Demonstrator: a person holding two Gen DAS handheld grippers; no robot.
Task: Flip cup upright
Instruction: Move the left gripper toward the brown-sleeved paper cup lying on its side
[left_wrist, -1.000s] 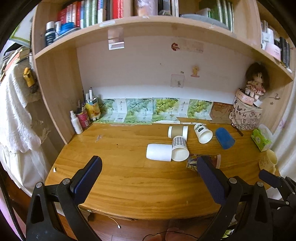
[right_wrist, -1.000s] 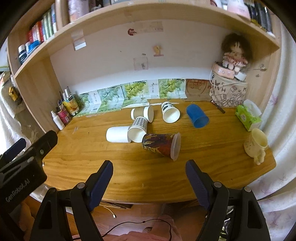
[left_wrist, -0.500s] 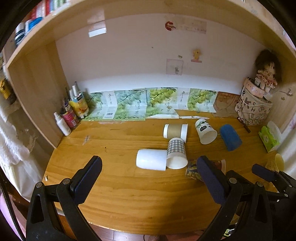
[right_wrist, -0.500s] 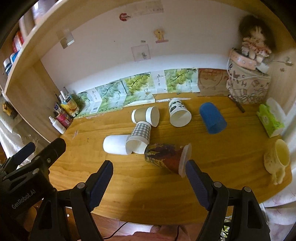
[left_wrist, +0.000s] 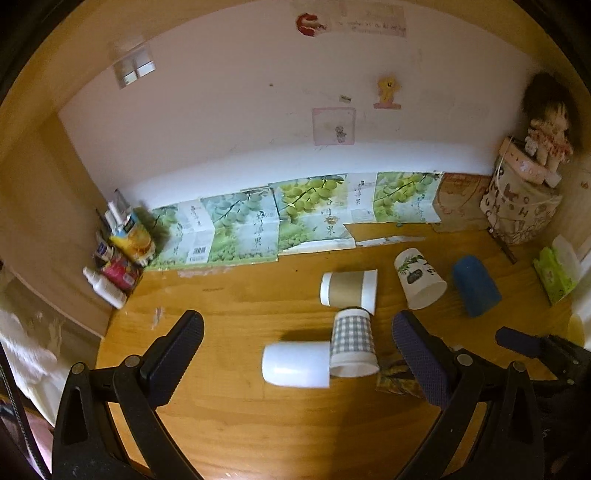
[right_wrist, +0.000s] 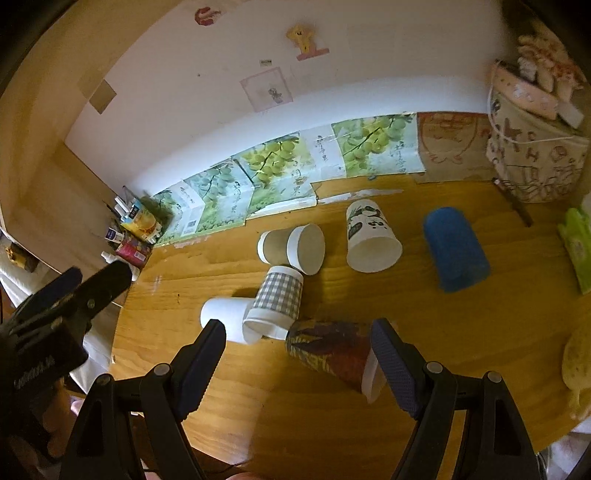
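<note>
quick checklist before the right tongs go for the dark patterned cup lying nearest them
1. Right tongs open: ok, pads spread wide.
2. Patterned cup between the pads: ok, it lies on its side between them, mouth toward the right pad.
3. Pads touching the cup: cannot tell, the right pad overlaps its rim in the view.
4. Room around the cup: not ok, the checked cup sits right against its base.
5. Left tongs out of the way: ok, open, holding nothing, off to the left.
6. Table space to stand it: ok, bare wood to the right.
</note>
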